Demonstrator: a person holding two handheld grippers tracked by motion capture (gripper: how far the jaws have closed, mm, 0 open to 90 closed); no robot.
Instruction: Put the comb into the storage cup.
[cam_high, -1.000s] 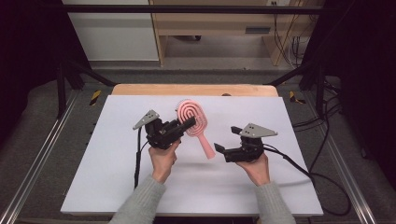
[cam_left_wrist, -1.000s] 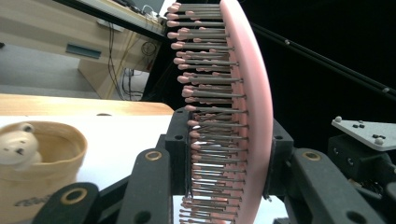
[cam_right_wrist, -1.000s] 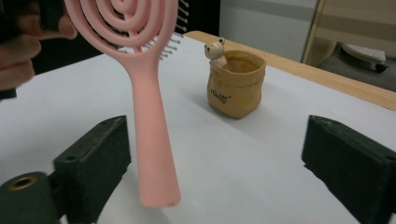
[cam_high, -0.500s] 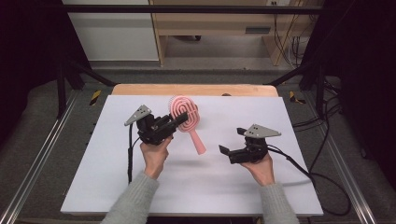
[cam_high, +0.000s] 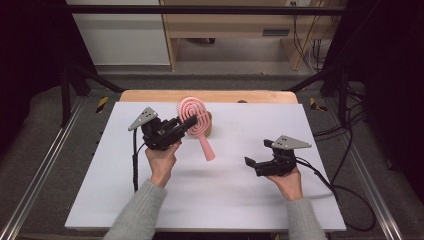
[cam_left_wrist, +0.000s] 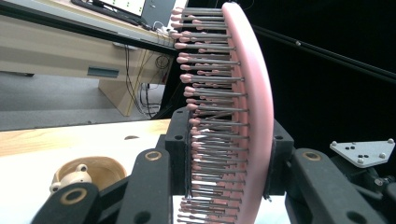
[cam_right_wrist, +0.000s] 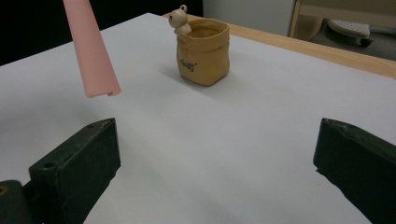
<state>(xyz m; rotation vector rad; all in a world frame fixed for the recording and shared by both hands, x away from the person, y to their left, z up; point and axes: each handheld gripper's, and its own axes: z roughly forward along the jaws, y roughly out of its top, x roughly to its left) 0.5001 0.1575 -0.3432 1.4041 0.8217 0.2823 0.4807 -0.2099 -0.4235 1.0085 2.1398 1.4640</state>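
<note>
Looking down from the high view, a pink brush (cam_high: 196, 122) is seen lifted off the white table (cam_high: 150, 200) by the left gripper (cam_high: 182, 125), whose jaws are clamped on the brush head; the handle is left hanging down and to the right, free of the surface. Just behind the head, a small tan pot (cam_high: 208, 123) is partly hidden. The right gripper (cam_high: 251, 163) is held well apart on the right, low over the table, with nothing between its jaws.

From the left gripper view, the brush head (cam_left_wrist: 233, 116) is shown edge-on and pinched across its thickness, bristles on one side and the smooth back on the other. A firm hold on the head is probably meant to keep the handle pointing down toward the pot (cam_left_wrist: 88, 172), seen low at the left.

From the right gripper view, the jaws are spread wide and empty. The handle tip (cam_right_wrist: 95, 70) is seen hanging at the upper left, with the pot (cam_right_wrist: 203, 51) standing upright beyond it.
</note>
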